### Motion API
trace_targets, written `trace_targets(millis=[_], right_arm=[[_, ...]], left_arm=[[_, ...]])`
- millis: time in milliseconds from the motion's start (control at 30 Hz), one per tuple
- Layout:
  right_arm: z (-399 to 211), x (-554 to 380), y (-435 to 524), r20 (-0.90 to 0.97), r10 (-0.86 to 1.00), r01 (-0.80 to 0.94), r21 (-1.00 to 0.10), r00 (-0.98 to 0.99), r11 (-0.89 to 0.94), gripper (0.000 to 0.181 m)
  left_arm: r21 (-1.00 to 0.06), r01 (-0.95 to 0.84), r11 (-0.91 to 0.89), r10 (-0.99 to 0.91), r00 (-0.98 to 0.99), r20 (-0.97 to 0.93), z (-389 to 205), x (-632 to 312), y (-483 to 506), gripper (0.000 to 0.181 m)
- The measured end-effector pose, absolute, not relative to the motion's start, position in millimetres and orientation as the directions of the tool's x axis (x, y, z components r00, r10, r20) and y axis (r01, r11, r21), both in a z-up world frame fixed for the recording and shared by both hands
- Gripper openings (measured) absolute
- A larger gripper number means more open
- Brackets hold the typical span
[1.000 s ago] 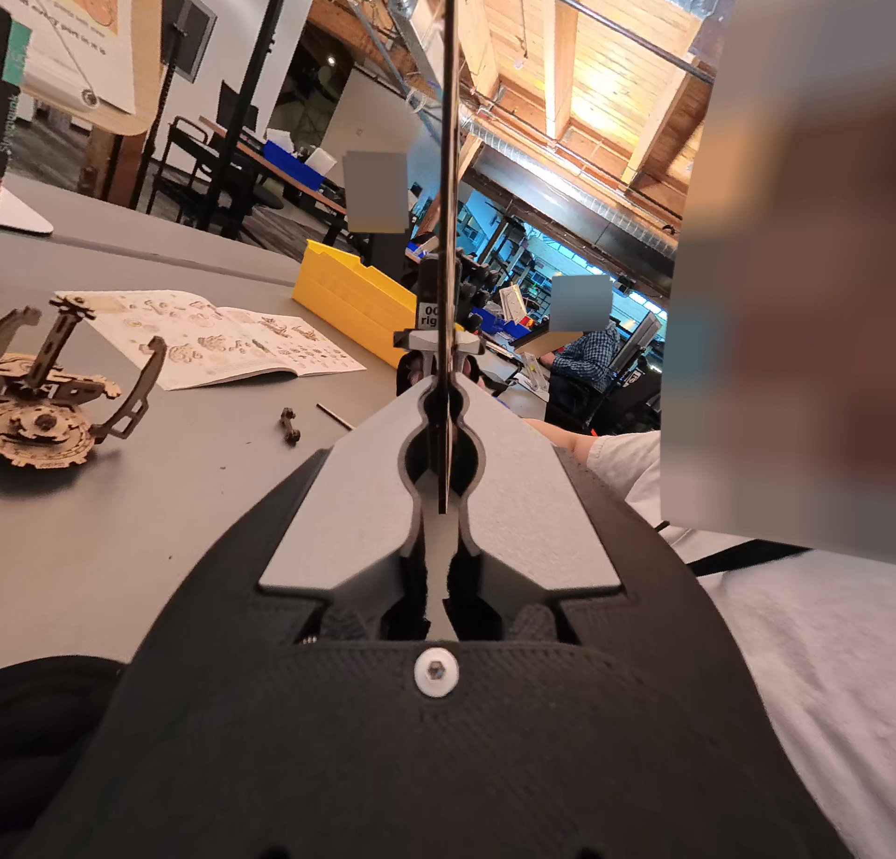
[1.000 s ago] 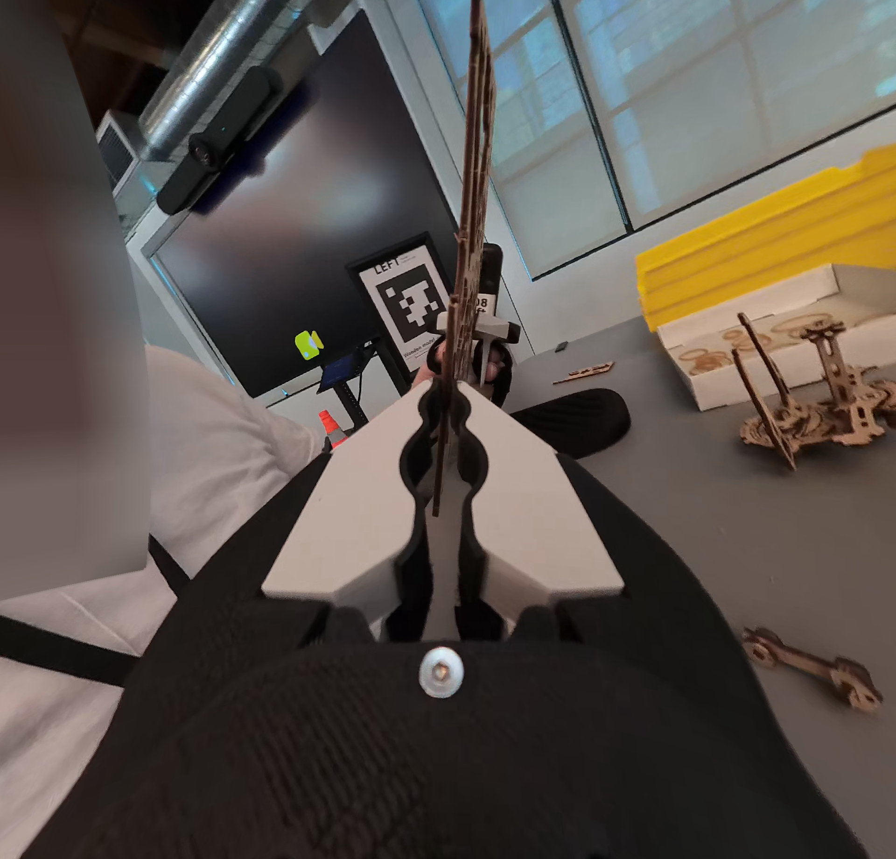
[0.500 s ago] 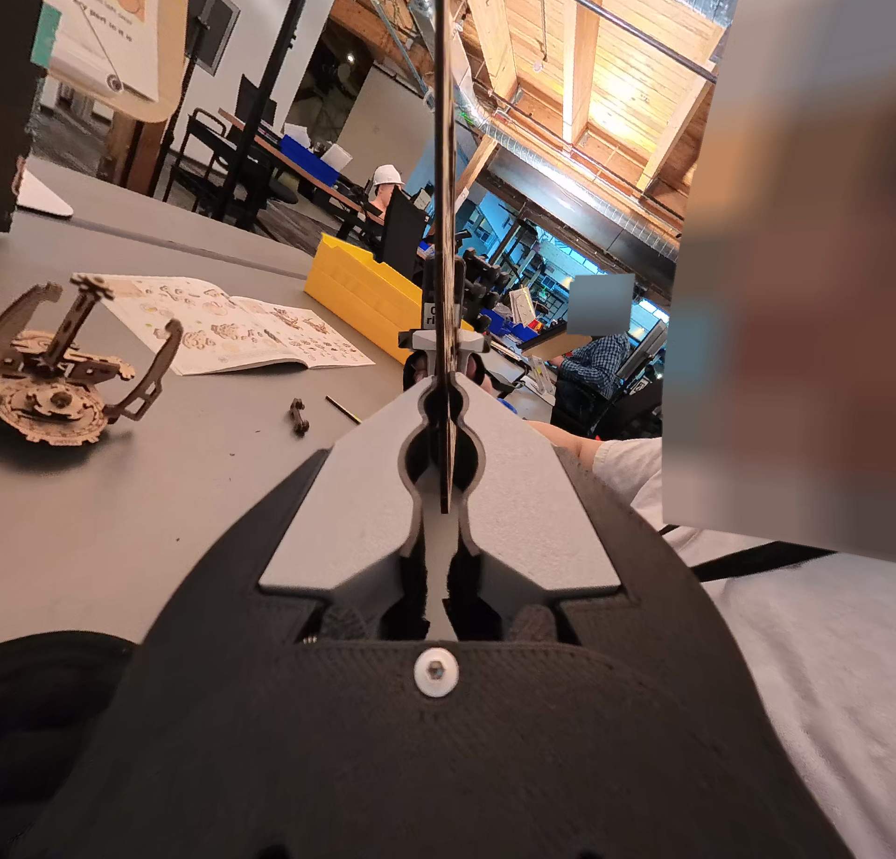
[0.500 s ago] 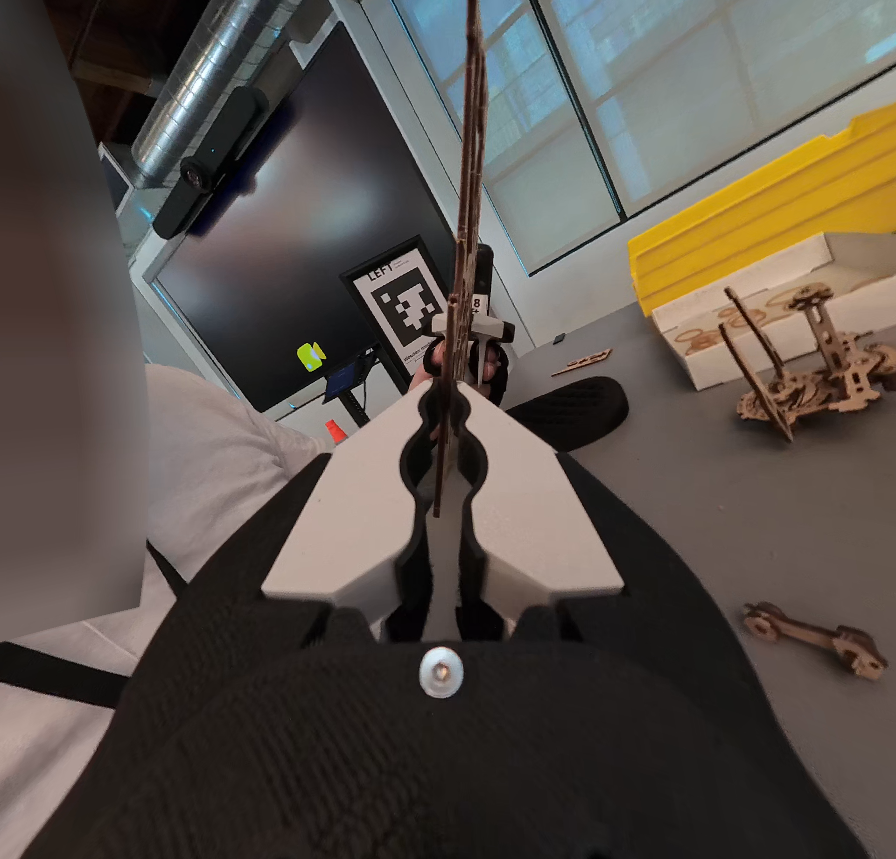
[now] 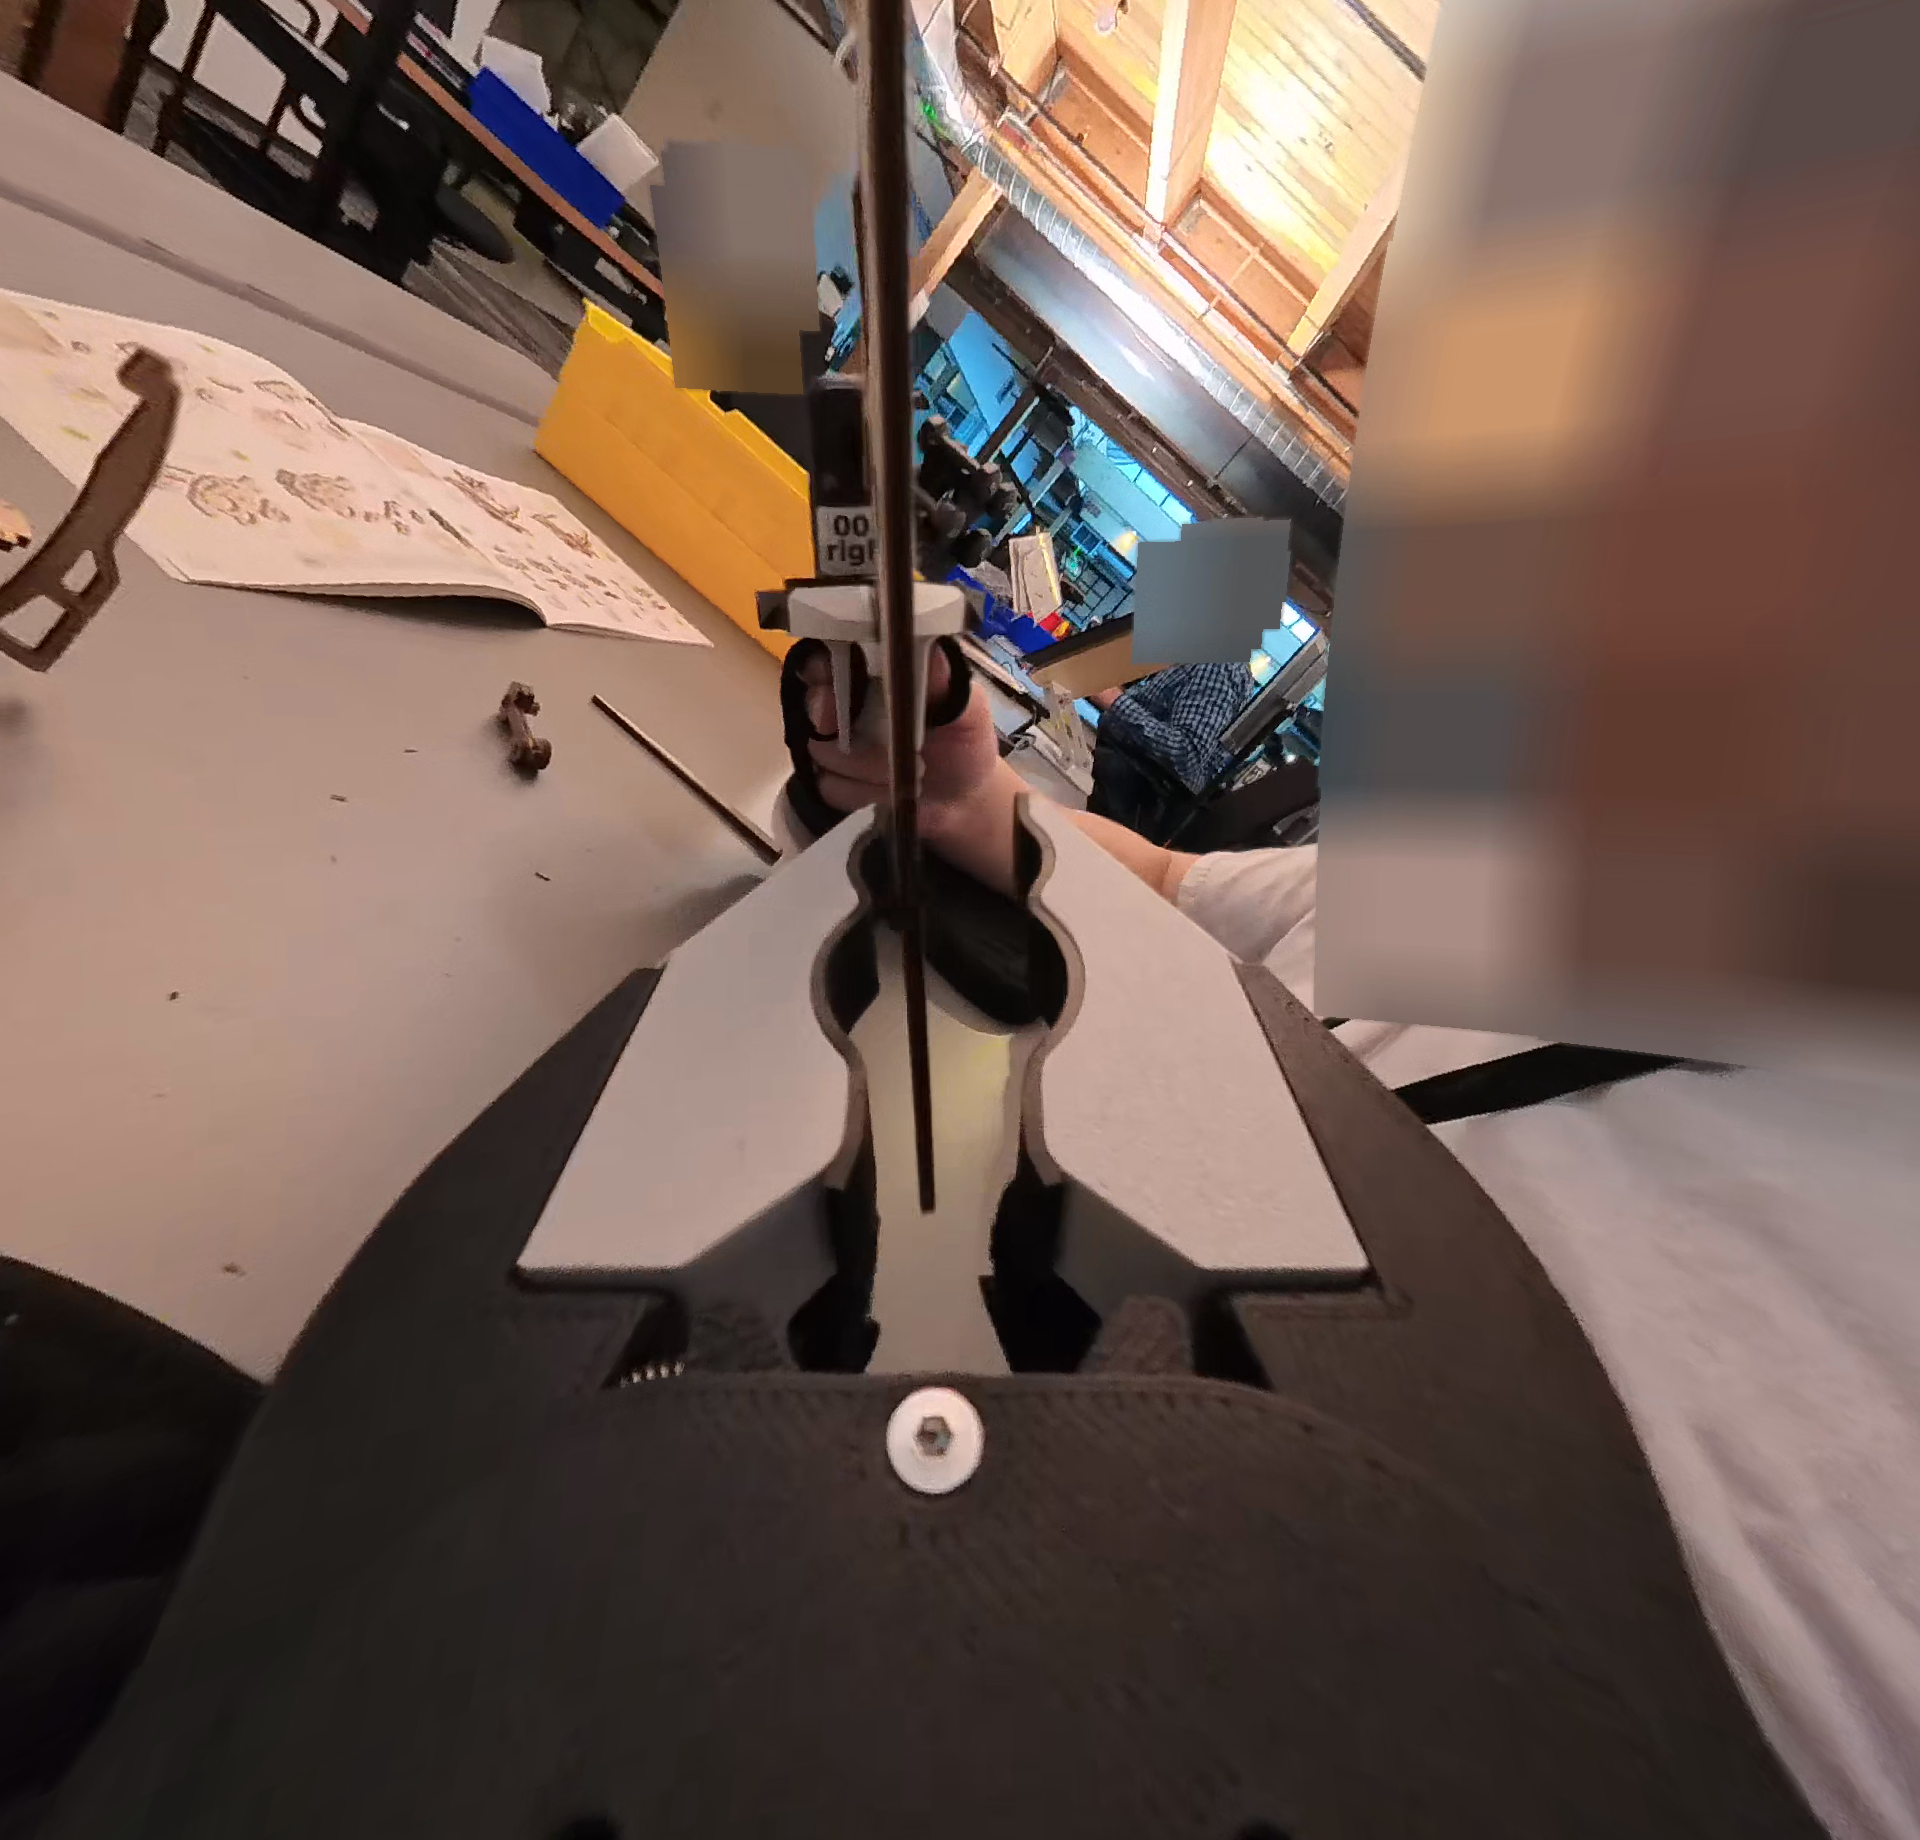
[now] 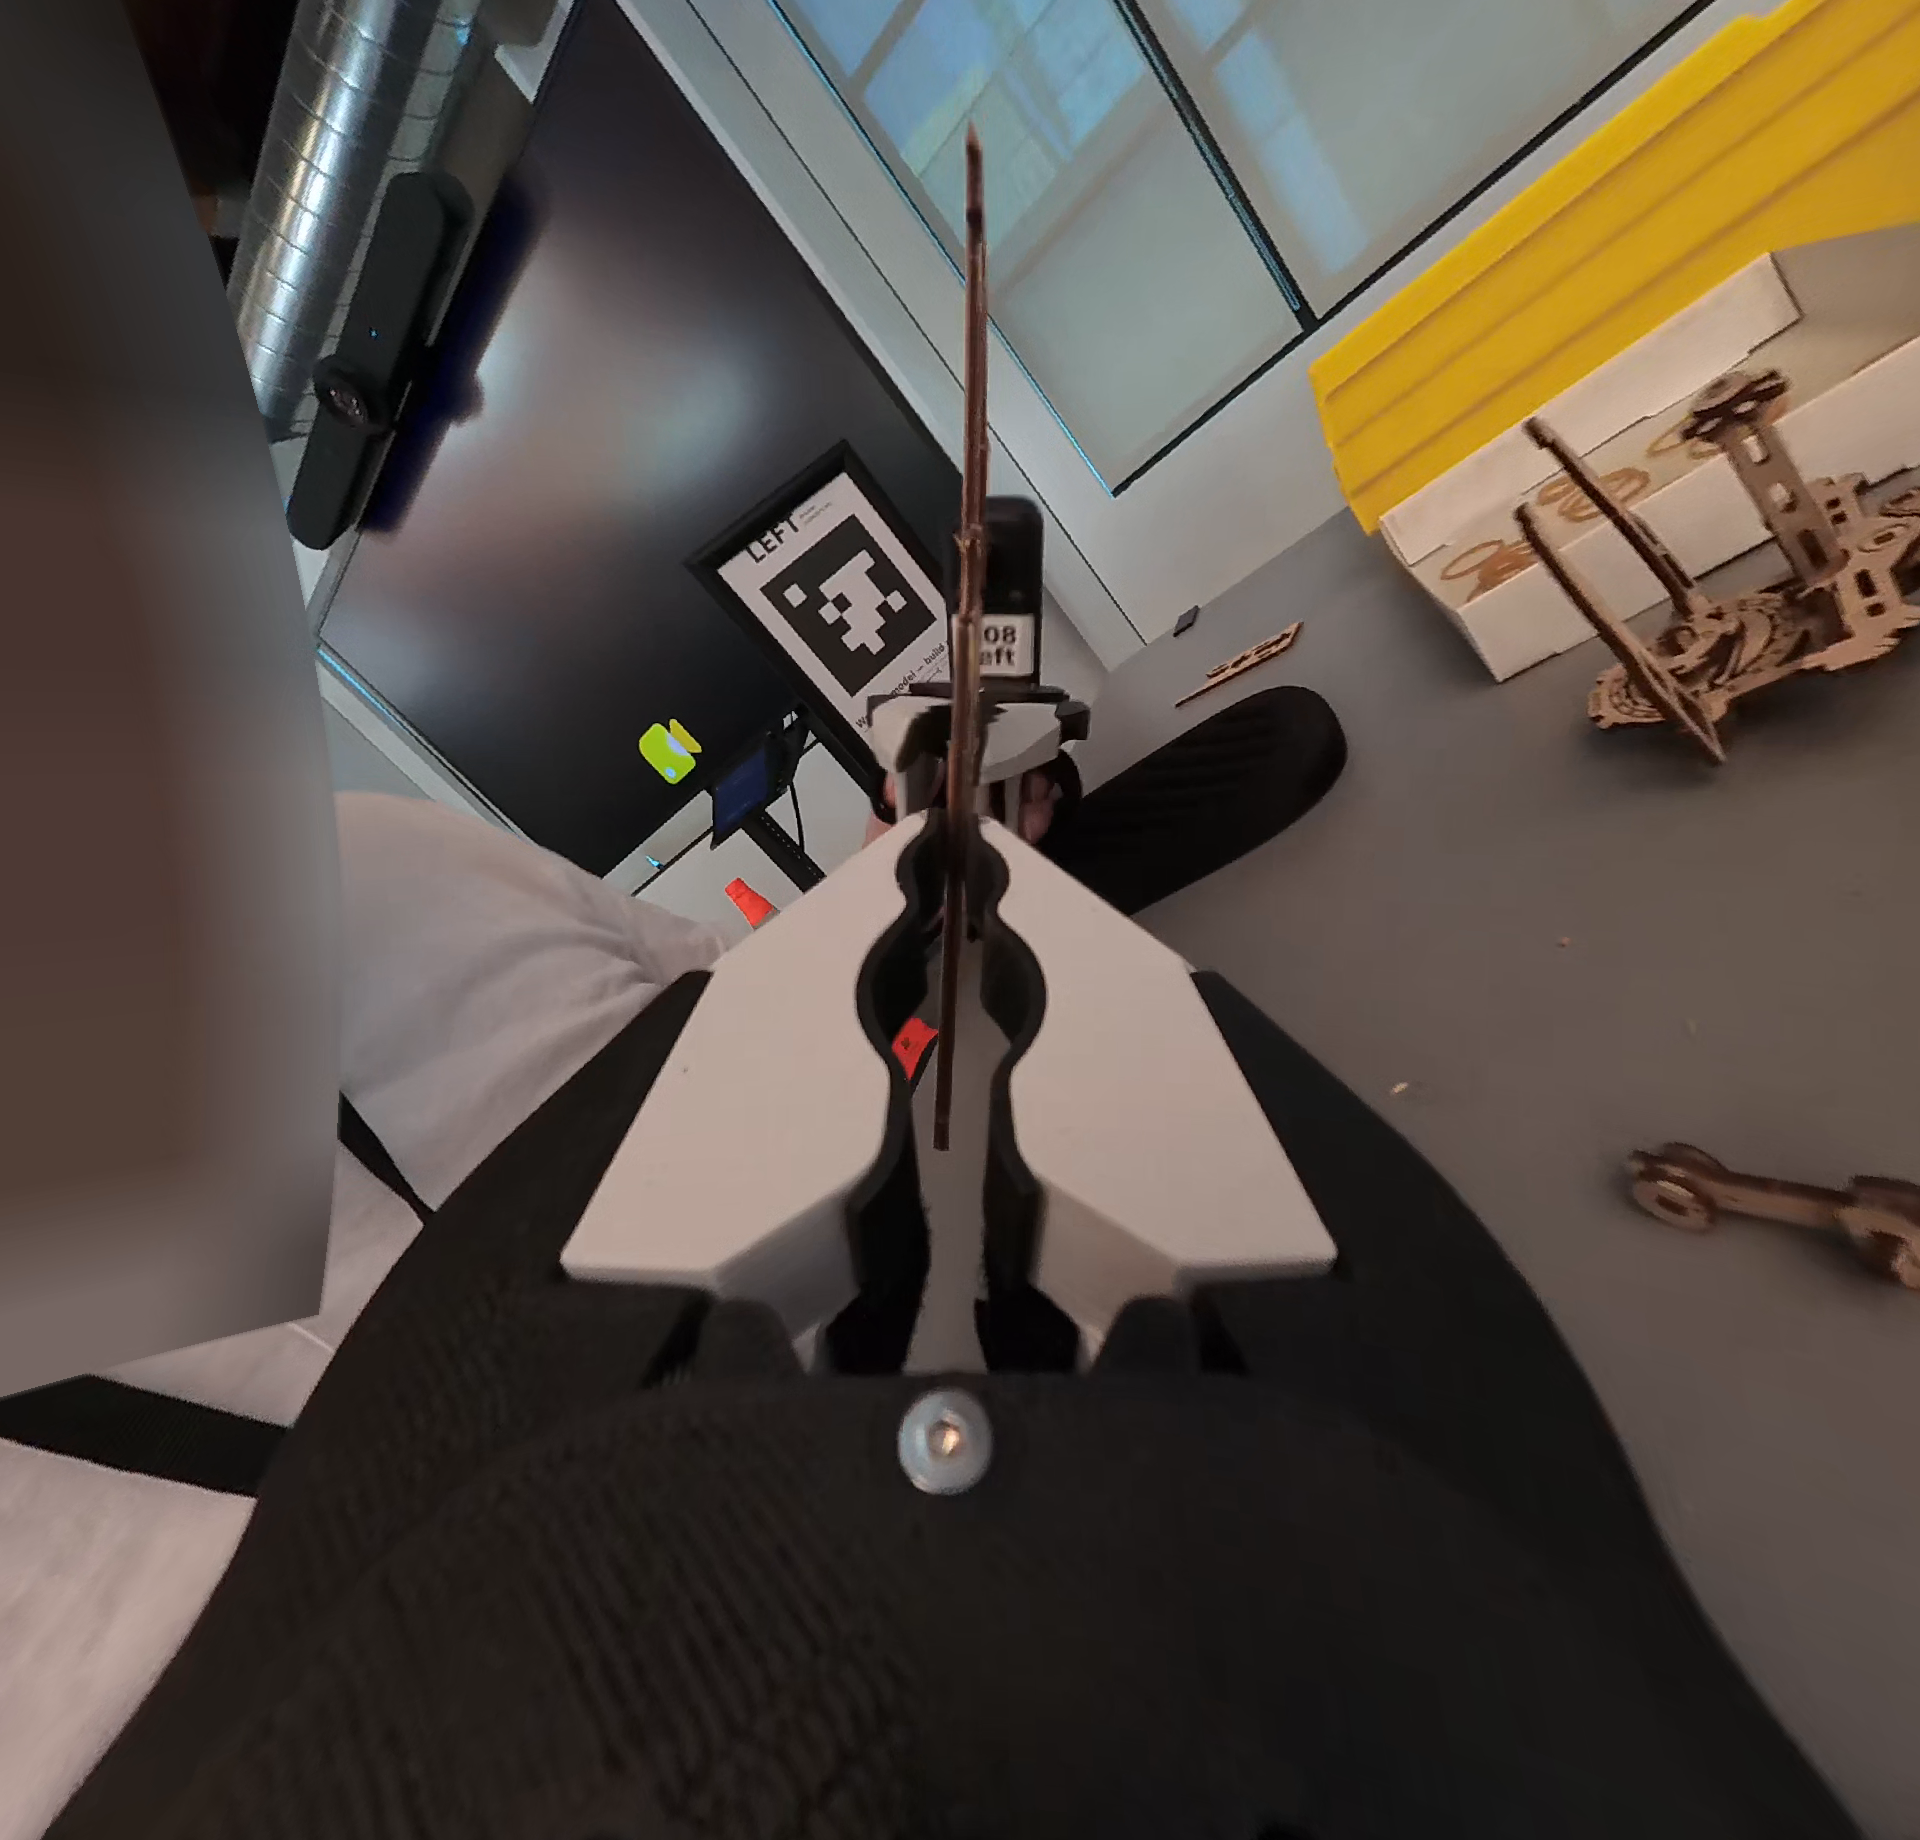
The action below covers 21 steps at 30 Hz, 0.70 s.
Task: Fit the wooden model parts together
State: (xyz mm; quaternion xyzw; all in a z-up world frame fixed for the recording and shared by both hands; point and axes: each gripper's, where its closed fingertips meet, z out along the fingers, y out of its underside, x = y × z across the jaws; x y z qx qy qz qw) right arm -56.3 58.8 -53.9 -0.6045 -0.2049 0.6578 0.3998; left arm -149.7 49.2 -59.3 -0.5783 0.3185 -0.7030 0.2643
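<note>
Wooden sheet (image 5: pixel 891 460) stands edge-on between both tongs, over the table (image 5: pixel 312 907).
Left tongs (image 5: pixel 940 845) gape around it; right tongs (image 6: pixel 954 840) look parted, grip uncertain. Thin, light, brittle: judged best held near its lower edge.

booklet (image 5: pixel 343 502): on the bench (image 5: pixel 260 855), left of the bin (image 5: pixel 665 471)
model (image 6: pixel 1756 627): on the bench, before the box (image 6: pixel 1621 419)

Left gripper (image 5: pixel 940 850) standing parted around thin wooden sheet (image 5: pixel 891 440), seen edge-on. Right gripper (image 5: pixel 868 637) facing it just ahead. Booklet (image 5: pixel 343 502), yellow bin (image 5: pixel 665 471) lying ahead-left on table (image 5: pixel 260 907).
</note>
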Motion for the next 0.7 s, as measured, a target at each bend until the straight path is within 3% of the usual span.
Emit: trace_targets(millis=[100, 267, 367, 700], right_arm=[[-50, -58, 55, -0.630, 0.777, -0.287, -0.748, 0.024, -0.598, 0.000], [-52, -52, 60, -0.656, 0.755, -0.300, -0.722, 0.010, -0.624, 0.000], [-58, -51, 63, -0.657, 0.752, -0.276, -0.733, 0.052, -0.622, 0.009], [-70, -55, 62, -0.681, 0.729, -0.208, -0.725, 0.072, -0.657, 0.000]], left_arm=[[-0.770, -0.069, -0.635, -0.759, -0.130, 0.638, -69, -139, 51, 0.000], [-0.750, -0.095, -0.655, -0.744, -0.090, 0.662, -69, -133, 58, 0.000], [-0.745, -0.106, -0.659, -0.744, -0.052, 0.666, -74, -132, 64, 0.000], [-0.730, -0.107, -0.675, -0.730, -0.051, 0.682, -71, -136, 66, 0.000]])
